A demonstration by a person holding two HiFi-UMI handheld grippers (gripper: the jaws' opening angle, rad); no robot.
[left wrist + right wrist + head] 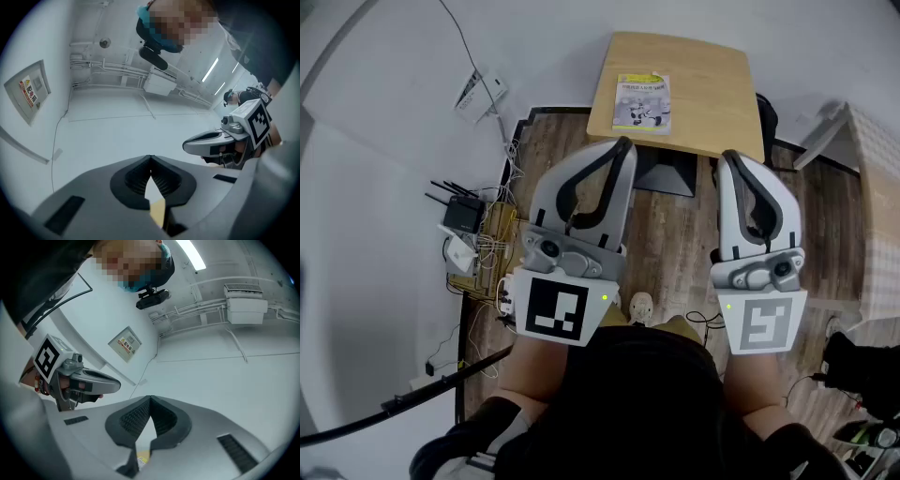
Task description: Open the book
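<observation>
Approach stage: book [642,103] closed on far wooden table [717,98]. Your left gripper [624,142] and right gripper [730,156], both closed and empty, hang well short; next, reach its cover edge.

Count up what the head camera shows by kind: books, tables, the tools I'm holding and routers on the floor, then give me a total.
book: 1
table: 1
tools: 2, the left tool and the right tool
router: 1
Total: 5
</observation>
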